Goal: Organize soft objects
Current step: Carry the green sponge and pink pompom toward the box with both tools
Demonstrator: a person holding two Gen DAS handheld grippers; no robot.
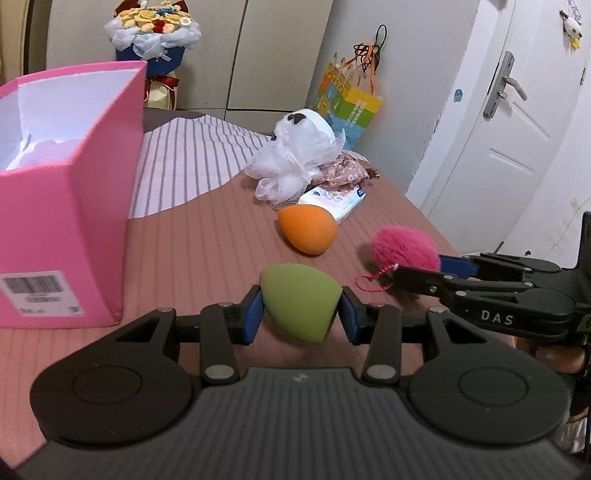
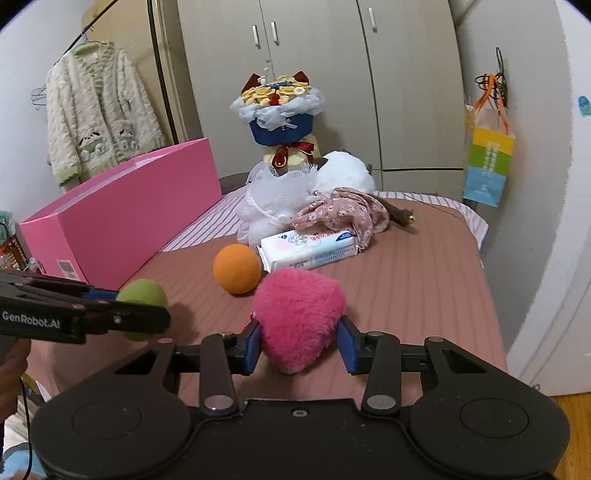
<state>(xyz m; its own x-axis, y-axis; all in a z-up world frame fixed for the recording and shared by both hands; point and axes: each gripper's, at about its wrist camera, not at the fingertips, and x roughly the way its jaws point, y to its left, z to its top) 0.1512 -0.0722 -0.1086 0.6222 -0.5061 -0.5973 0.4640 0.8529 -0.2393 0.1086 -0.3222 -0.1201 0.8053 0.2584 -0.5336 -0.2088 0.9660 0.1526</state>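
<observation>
Right then, I had both grippers loaded at once. My left gripper point(image 1: 301, 312) was closed most of the way on the green sponge point(image 1: 299, 299), both blue pads pressed into its sides, the sponge's point aimed toward three o'clock in the left wrist view. From the right wrist camera the same gripper came in from nine o'clock, with the sponge bulging out past its black fingers point(image 2: 125, 317).

My right gripper point(image 2: 301, 349) was clamped on the pink pom-pom point(image 2: 299, 317), its fur swelling out above the two pads. In the left view that pom-pom sat at about three o'clock from the sponge, and its beaded pink loop point(image 1: 373, 277) dangled toward the sponge.

Both toys were low over the brown ribbed bedspread point(image 1: 207, 236); whether they touched it I could not tell.

The pink box point(image 1: 74, 206) stood open at ten o'clock from the green sponge, something pale showing inside it. At one o'clock from the sponge lay the orange sponge point(image 1: 308, 229) on the bedspread, touching the tissue pack point(image 1: 332, 201) behind it. Farther back at twelve to one o'clock lay the white mesh puff point(image 1: 284, 173), a white plush point(image 1: 306, 129) and a floral cloth point(image 1: 345, 171), bunched together in a heap. A bouquet point(image 1: 153, 33) stood beyond the box at eleven o'clock.
</observation>
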